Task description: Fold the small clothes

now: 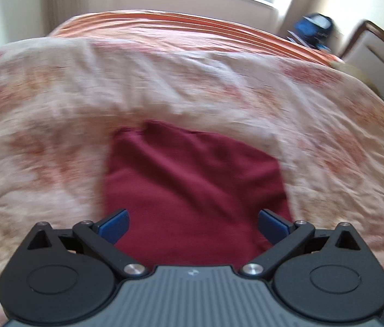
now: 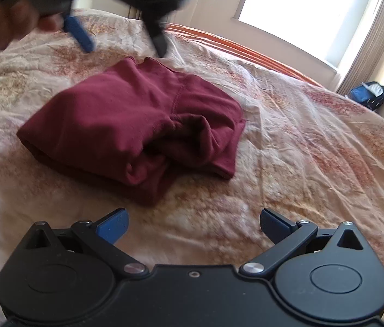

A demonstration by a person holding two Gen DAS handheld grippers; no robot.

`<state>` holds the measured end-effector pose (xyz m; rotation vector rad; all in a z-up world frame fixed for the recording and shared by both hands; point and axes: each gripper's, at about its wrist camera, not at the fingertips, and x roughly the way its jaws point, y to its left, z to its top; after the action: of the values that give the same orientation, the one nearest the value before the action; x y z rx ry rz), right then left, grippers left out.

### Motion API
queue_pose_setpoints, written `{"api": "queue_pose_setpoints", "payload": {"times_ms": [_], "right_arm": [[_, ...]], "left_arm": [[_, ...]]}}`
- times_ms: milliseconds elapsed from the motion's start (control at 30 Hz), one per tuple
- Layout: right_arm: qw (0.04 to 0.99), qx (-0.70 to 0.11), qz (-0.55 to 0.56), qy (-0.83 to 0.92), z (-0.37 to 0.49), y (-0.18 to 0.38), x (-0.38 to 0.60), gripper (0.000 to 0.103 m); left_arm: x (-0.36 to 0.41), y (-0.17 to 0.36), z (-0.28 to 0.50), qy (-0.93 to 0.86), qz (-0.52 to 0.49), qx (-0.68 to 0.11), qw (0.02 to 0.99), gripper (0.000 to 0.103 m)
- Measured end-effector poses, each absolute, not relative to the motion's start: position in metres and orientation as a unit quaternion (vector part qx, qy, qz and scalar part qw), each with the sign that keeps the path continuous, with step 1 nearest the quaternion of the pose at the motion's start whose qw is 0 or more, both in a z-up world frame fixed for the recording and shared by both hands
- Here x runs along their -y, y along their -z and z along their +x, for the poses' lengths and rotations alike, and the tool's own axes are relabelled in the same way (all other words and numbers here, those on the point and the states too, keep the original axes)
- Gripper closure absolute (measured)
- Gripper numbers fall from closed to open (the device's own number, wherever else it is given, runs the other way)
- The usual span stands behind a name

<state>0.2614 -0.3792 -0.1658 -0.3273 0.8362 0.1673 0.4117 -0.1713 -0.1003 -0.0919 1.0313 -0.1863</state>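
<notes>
Right wrist view first: at the bottom of the frame the right gripper (image 2: 194,226) stands released, blue pads spread wide, nothing but the patterned bedspread (image 2: 300,169) between them. Just beyond, centre-left of the frame, lies the maroon garment (image 2: 126,117), folded into a thick bundle on the bedspread, with a bunched, open end facing the camera. Further back, upper left, the left gripper (image 2: 121,42) hangs over the garment's far edge, blurred, its two fingers parted and empty, with a hand (image 2: 4,24) wrapped round its handle.

Over to the left wrist view: the left gripper (image 1: 193,224) sits at the bottom, jaws wide, grasping nothing; the maroon garment (image 1: 192,179) fills the gap beyond the pads, lower centre. It is too blurred to tell whether the pads touch the cloth. Bedspread (image 1: 55,109) all around it. Far back, a bright window (image 2: 309,13) at upper right and a blue bag (image 2: 368,94) on the floor by the curtain.
</notes>
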Motion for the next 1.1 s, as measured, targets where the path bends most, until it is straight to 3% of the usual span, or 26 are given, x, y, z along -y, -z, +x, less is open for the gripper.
{"api": "queue_pose_setpoints", "payload": {"times_ms": [367, 800, 1100], "right_arm": [[0.907, -0.4, -0.097, -0.093, 0.301, 0.146, 0.384, 0.0], [0.887, -0.444, -0.002, -0.127, 0.32, 0.131, 0.407, 0.0], [0.898, -0.426, 0.074, -0.084, 0.336, 0.132, 0.417, 0.0]], "left_arm": [[0.087, 0.123, 0.405, -0.033, -0.073, -0.52, 0.85, 0.001], [0.083, 0.131, 0.4, -0.044, -0.038, -0.512, 0.857, 0.001], [0.086, 0.141, 0.406, -0.03, -0.035, -0.53, 0.847, 0.001]]}}
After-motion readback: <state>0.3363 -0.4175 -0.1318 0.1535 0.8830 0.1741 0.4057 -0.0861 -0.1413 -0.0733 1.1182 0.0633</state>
